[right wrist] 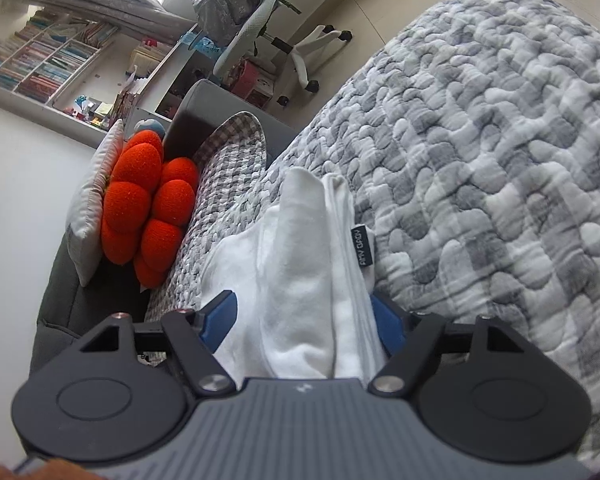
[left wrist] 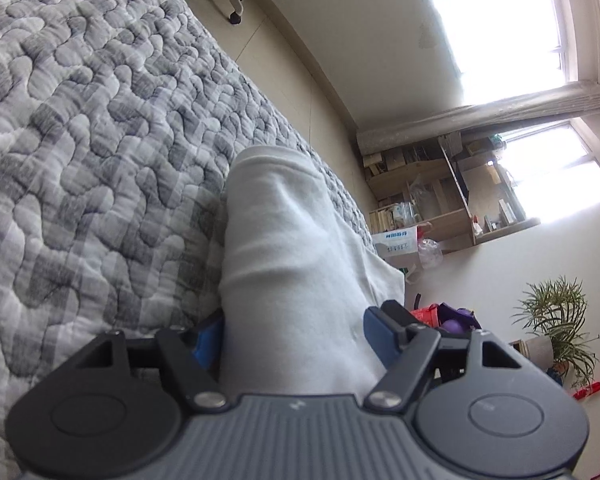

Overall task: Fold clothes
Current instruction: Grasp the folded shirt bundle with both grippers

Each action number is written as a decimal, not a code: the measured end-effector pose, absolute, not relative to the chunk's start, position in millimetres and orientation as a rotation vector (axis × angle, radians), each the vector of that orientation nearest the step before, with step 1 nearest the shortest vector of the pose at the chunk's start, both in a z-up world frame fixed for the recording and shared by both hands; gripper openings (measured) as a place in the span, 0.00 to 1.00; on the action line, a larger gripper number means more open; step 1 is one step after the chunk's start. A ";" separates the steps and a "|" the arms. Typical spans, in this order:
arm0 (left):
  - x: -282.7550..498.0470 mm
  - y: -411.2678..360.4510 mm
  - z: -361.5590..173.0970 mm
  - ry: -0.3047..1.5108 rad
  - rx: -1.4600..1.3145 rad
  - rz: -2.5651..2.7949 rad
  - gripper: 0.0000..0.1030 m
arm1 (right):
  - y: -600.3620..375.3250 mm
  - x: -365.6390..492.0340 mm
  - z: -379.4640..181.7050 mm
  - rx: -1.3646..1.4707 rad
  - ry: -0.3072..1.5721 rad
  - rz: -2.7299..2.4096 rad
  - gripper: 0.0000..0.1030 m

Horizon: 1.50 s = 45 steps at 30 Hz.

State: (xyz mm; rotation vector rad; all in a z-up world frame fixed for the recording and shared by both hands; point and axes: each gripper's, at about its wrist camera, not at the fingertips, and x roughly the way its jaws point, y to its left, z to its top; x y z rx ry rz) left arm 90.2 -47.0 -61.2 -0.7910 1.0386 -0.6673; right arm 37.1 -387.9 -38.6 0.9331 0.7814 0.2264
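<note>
Now white garment bunched between each gripper's blue pads — left gripper, right gripper — both pinching it.

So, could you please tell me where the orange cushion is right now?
The orange cushion shows only in the right wrist view, at the left, propped between a pale pillow and a checked pillow, left of the white garment.

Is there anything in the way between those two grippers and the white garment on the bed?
Nothing visible. The white garment already sits bunched between the blue pads of the left gripper, and likewise inside the right gripper. Only the grey quilt lies underneath.
</note>
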 end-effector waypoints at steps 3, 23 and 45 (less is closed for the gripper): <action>92.6 -51.7 -61.9 1.021 -0.793 -0.655 0.71 | -381.7 38.8 -36.6 0.903 0.784 0.206 0.67; 79.7 -15.8 -29.3 1.023 -0.646 -0.628 0.52 | -329.9 37.8 -16.8 0.783 0.835 0.276 0.47; 77.5 -6.7 -52.6 0.988 -0.603 -0.643 0.44 | -293.1 41.8 -31.4 0.670 0.850 0.237 0.56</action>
